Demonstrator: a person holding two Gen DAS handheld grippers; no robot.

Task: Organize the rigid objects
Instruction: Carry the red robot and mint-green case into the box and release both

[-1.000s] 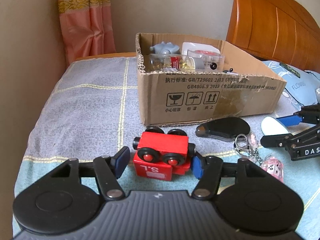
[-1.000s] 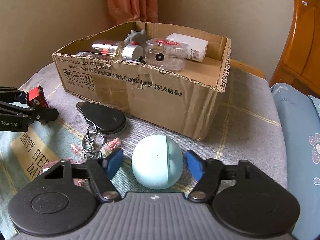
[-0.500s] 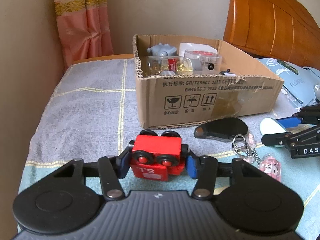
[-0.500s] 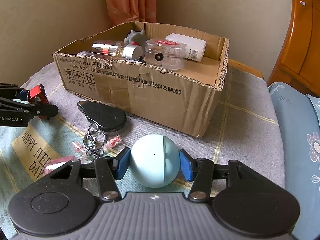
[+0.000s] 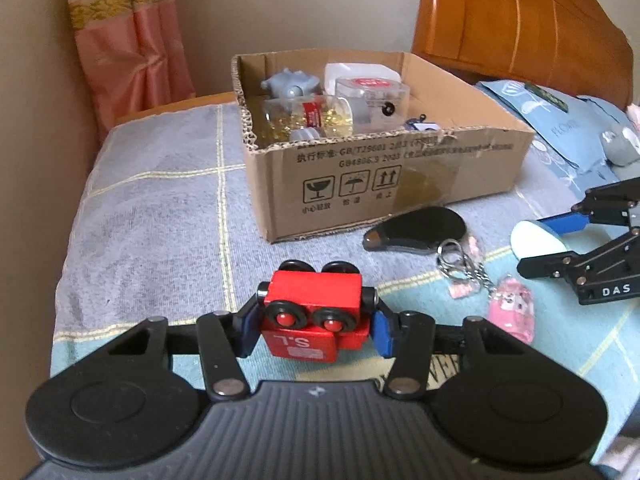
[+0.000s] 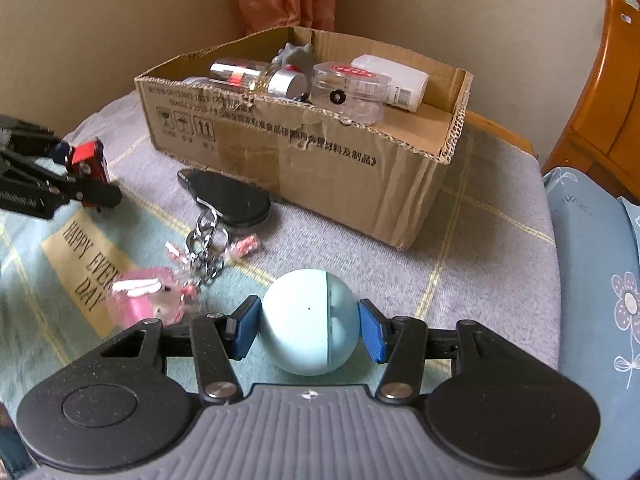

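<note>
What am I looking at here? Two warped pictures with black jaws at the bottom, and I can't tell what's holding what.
Each picture comes from a fisheye camera on a hand-held gripper, looking along its jaws. In the left wrist view, the left gripper is shut on a red toy train car. In the right wrist view, the right gripper is shut on a pale blue ball. Both work over a blanket-covered bed. Ahead stands a cardboard box already holding jars and bottles. A black key fob with key rings and a pink charm lie loose.
</note>
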